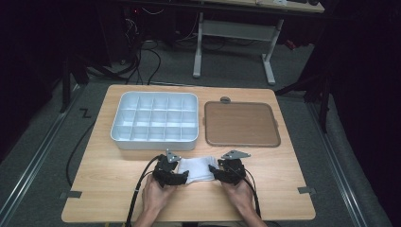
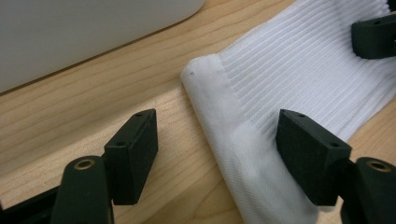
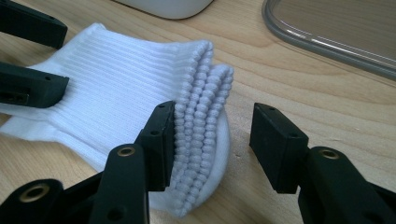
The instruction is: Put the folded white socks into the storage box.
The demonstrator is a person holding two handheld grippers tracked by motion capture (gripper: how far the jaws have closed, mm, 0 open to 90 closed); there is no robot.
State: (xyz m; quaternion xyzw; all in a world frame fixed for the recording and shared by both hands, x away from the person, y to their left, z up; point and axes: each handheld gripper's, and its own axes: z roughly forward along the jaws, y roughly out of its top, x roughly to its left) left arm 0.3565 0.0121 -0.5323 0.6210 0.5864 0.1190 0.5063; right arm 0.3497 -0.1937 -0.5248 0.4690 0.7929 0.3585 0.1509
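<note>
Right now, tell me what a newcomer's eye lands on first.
The folded white sock at the table's near edge, flanked by the left claw and right claw, both open. Behind it sit a white compartment tray at left and a brown-tinted lid at right.

We note the white sock (image 3: 116,88) as ribbed knit cloth, soft and matt, with a coarser beaded knit at its cuff edges. The surface (image 3: 289,79) is pale wood-grain laminate, smooth with a low sheen. The compartment box (image 1: 155,118) looks like smooth, slightly glossy light plastic. The lid (image 1: 241,124) has a translucent glossy plastic rim. The gripper pads (image 2: 133,151) are matt black plastic.
</note>
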